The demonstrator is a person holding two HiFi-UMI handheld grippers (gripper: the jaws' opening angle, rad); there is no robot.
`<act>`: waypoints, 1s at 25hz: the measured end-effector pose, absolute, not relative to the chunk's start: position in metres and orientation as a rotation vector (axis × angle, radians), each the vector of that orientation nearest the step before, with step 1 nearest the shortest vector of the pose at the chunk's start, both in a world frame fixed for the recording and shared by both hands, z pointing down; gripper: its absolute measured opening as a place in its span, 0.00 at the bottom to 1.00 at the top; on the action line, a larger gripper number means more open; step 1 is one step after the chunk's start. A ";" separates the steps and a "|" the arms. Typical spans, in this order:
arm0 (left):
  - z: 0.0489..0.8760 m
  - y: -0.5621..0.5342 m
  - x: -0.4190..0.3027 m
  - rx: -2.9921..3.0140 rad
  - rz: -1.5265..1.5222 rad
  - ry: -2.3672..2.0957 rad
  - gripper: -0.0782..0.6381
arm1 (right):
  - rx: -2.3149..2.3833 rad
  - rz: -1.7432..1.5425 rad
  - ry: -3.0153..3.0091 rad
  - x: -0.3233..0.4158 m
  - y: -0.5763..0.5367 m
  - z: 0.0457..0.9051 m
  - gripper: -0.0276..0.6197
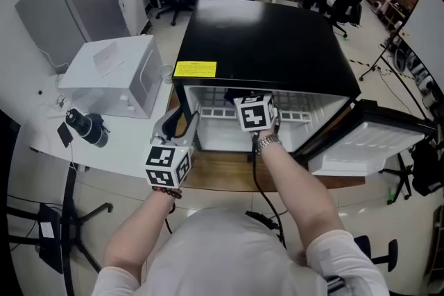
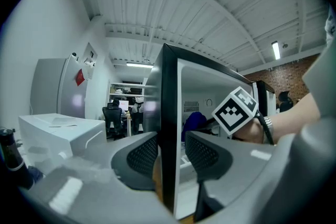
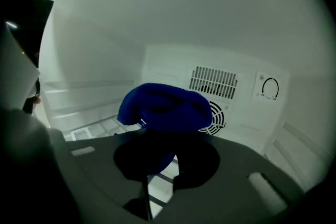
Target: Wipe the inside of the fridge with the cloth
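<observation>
A small fridge with a black top [image 1: 263, 45] stands open in front of me. My left gripper [image 1: 182, 123] straddles the front edge of its left side wall [image 2: 168, 113], one pad pressed on each face. My right gripper [image 3: 167, 157] reaches inside the white compartment and is shut on a bunched blue cloth [image 3: 165, 107]. The cloth hangs just above the wire shelf, in front of the back wall. From the head view only the right gripper's marker cube [image 1: 254, 112] shows under the fridge's top. The left gripper view catches the blue cloth [image 2: 194, 122] behind that cube [image 2: 235, 108].
The fridge door [image 1: 374, 145] hangs open to the right. A fan grille [image 3: 215, 84] and a dial [image 3: 270, 88] sit on the back wall. A white box [image 1: 114, 73] and a black bottle [image 1: 87, 127] lie on the table at the left. People sit at desks behind.
</observation>
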State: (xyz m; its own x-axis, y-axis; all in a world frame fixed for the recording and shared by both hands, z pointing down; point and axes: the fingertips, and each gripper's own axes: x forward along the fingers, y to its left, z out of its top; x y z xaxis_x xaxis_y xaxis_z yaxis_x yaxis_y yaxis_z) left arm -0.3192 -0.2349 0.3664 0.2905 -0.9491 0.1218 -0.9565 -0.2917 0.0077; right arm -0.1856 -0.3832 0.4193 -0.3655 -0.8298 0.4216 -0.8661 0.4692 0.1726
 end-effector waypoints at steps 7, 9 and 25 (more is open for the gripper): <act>0.367 -0.235 -0.321 2.448 0.133 -1.823 0.32 | 1.485 0.123 -2.237 -0.148 -0.388 0.418 0.14; 0.367 -0.235 -0.321 2.446 0.134 -1.824 0.32 | 1.507 0.133 -2.224 -0.135 -0.389 0.419 0.14; 0.369 -0.233 -0.323 2.431 0.168 -1.833 0.32 | 1.671 0.186 -2.132 -0.054 -0.395 0.417 0.14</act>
State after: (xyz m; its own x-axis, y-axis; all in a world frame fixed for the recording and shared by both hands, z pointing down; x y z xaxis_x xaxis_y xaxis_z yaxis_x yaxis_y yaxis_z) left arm -0.3232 -0.2330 0.3695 0.2727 -0.9514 0.1432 -0.9616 -0.2745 0.0073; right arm -0.0537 -0.3953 0.4170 -0.1871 -0.8949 0.4052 -0.9516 0.2675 0.1514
